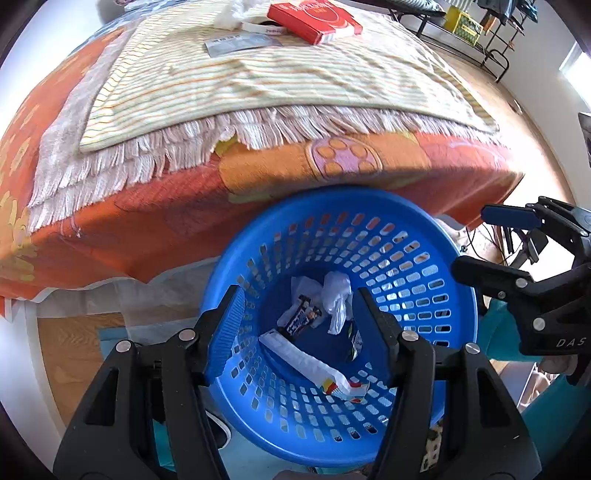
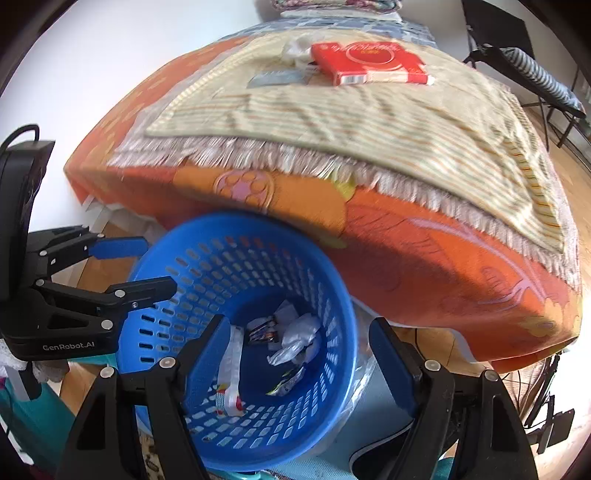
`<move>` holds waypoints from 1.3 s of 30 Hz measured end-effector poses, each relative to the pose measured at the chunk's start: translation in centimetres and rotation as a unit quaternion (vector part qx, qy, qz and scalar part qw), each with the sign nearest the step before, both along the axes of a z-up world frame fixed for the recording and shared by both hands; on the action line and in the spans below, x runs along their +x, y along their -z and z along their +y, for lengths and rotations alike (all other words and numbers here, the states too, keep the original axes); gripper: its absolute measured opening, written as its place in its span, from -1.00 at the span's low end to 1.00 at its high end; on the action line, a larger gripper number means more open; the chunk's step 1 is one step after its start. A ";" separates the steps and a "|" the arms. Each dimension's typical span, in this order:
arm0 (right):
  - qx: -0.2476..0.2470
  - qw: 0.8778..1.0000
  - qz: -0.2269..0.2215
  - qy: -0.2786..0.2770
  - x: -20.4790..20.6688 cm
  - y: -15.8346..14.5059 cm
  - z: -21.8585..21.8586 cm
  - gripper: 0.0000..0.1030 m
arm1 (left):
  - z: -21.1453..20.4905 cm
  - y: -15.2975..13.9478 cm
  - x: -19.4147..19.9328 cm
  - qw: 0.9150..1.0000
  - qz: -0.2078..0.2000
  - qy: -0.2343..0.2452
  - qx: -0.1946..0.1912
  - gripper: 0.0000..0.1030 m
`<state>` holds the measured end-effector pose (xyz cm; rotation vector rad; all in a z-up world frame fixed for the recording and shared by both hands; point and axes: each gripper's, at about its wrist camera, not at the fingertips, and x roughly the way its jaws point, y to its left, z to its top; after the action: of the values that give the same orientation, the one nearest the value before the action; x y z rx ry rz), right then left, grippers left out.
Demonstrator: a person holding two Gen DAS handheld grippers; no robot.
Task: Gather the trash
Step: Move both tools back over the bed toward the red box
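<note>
A blue perforated basket (image 1: 424, 229) stands on the floor against the bed's foot; it also shows in the right wrist view (image 2: 236, 236). Inside lie a long white wrapper (image 1: 306, 363), a crumpled white plastic piece (image 1: 336, 295) and a dark snack wrapper (image 1: 299, 317). My left gripper (image 1: 299, 325) is open and empty above the basket mouth. My right gripper (image 2: 299, 350) is open and empty over the basket's right rim. On the bed lie a red box (image 1: 314, 18), a grey flat packet (image 1: 240, 44) and a white crumpled piece (image 1: 240, 14).
The bed has an orange cover (image 1: 147, 221) and a striped fringed blanket (image 1: 258, 85). Wooden floor (image 1: 74, 350) lies to the left. A black rack (image 1: 480, 40) stands at the back right. Cables (image 2: 546, 406) lie at the right.
</note>
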<state>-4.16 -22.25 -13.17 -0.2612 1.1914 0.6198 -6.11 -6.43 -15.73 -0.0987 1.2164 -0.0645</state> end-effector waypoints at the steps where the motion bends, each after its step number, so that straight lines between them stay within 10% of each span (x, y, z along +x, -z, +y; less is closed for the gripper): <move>1: 0.001 1.000 -0.003 0.003 0.1 -0.2 -0.1 0.55 | 0.2 -0.2 0.1 1.000 -0.002 -0.002 -0.001 0.22; 21: -0.014 0.997 -0.058 0.054 3.7 -4.7 0.5 0.55 | 2.5 -4.5 5.0 0.999 -0.039 -0.031 0.007 0.22; 39: 0.027 0.991 -0.115 0.066 11.5 -9.3 2.5 0.99 | 5.7 -7.7 12.6 0.996 -0.083 -0.032 0.023 0.22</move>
<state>7.38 -19.74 -3.83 -0.2003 0.9592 0.4923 6.53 -0.73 -8.01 -0.0895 1.0470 0.0114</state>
